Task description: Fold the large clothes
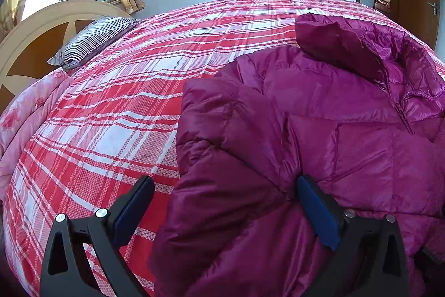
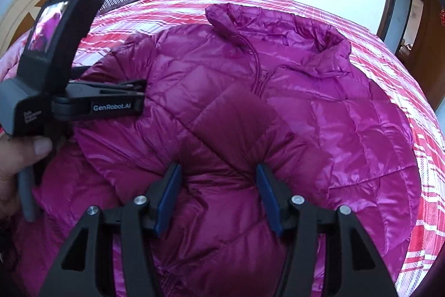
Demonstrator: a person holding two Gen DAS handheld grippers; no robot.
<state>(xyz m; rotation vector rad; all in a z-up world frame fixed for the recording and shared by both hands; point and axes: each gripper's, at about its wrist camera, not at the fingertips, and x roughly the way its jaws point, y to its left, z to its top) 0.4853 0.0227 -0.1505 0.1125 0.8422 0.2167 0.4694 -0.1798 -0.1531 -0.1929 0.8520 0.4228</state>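
While the shiny magenta quilted puffer jacket (image 2: pixel 278 91) lies front-up on the bed's red-and-white plaid sheet (image 1: pixel 111 107), the left gripper (image 1: pixel 225 202) hangs spread over its folded sleeve, and the right gripper (image 2: pixel 218 185) presses parted fingers (image 2: pixel 169 194) around a puffed ridge, not clenched.

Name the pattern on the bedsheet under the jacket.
The bedsheet is red and white plaid. It shows best in the left wrist view, beside the jacket.

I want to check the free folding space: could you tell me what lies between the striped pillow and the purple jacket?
Only bare plaid bedsheet lies between the striped pillow and the purple jacket; the left wrist view shows it.
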